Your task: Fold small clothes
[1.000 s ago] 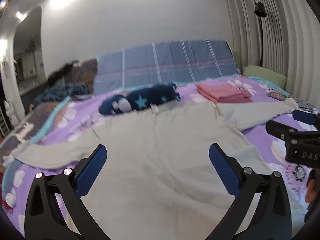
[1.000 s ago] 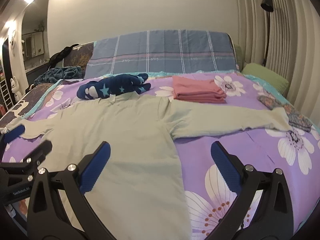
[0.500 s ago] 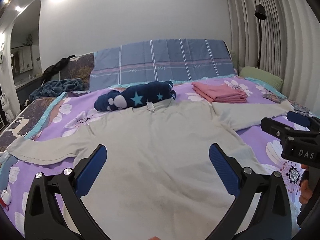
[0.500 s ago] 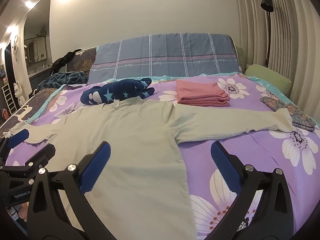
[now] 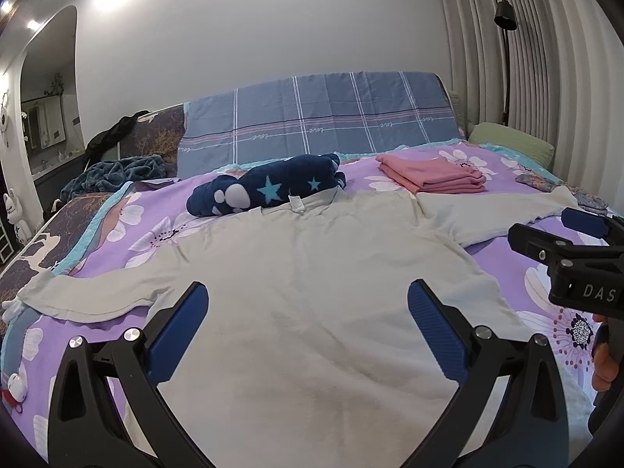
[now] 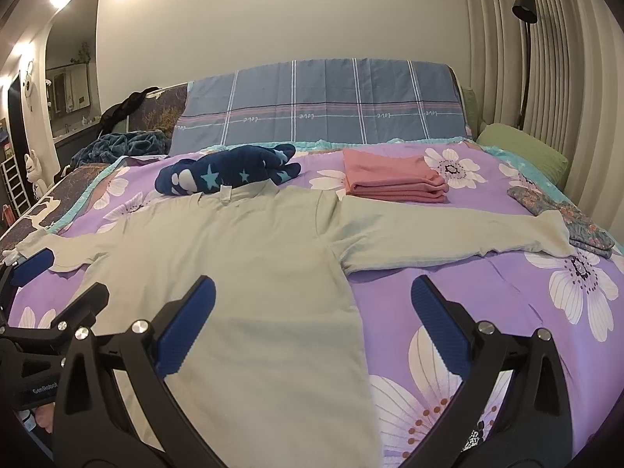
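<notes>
A pale green long-sleeved shirt [image 5: 312, 280] lies flat on the purple flowered bedspread [image 5: 156, 230], both sleeves spread out sideways, collar at the far end. It also shows in the right wrist view [image 6: 249, 257]. My left gripper [image 5: 308, 327] is open and empty, above the shirt's lower body. My right gripper [image 6: 312, 323] is open and empty, above the shirt's right hem edge and the bedspread [image 6: 507, 312]. The right gripper also shows at the right edge of the left wrist view [image 5: 577, 257].
A folded pink garment [image 5: 433, 173] and a dark blue star-patterned roll [image 5: 265, 191] lie beyond the collar. A flowered cloth [image 6: 569, 214] lies by the right cuff. A green pillow [image 6: 522, 152], a blue checked headboard cover [image 5: 319, 117] and a floor lamp [image 6: 524, 4] stand behind.
Both views have shifted slightly; the shirt now sits a bit further from the grippers and the cameras are steadier. Both grippers stay open and empty.
</notes>
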Tool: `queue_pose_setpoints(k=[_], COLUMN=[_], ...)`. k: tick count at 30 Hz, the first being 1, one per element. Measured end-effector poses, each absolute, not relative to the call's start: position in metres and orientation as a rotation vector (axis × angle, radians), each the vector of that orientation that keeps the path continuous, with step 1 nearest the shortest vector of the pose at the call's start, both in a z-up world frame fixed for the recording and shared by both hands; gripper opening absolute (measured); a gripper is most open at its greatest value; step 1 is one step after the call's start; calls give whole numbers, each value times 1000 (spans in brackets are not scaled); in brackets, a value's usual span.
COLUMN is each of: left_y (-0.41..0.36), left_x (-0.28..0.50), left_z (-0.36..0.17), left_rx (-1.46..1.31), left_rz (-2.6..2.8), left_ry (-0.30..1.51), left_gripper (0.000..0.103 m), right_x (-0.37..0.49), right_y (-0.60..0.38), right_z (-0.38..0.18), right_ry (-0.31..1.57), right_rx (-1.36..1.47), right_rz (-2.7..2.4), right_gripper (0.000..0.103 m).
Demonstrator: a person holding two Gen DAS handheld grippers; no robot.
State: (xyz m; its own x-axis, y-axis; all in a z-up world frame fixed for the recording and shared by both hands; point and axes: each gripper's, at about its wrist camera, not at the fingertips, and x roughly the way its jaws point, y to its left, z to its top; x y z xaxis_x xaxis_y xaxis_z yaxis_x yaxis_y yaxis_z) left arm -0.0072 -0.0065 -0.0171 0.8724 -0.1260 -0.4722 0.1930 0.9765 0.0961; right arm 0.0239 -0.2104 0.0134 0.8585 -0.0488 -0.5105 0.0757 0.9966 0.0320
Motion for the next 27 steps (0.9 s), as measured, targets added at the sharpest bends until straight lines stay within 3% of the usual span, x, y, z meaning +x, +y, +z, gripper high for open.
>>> queue_pose_setpoints(k=[27], left_y=[-6], left_x=[0], left_z=[-30], left_rx=[143], left_rz=[-185], left_ry=[540], left_gripper=[102], right_x=[32], right_y=[-208], right_z=[4], right_ry=[567], right_rx=[51], right_rz=[-61], right_gripper=[101])
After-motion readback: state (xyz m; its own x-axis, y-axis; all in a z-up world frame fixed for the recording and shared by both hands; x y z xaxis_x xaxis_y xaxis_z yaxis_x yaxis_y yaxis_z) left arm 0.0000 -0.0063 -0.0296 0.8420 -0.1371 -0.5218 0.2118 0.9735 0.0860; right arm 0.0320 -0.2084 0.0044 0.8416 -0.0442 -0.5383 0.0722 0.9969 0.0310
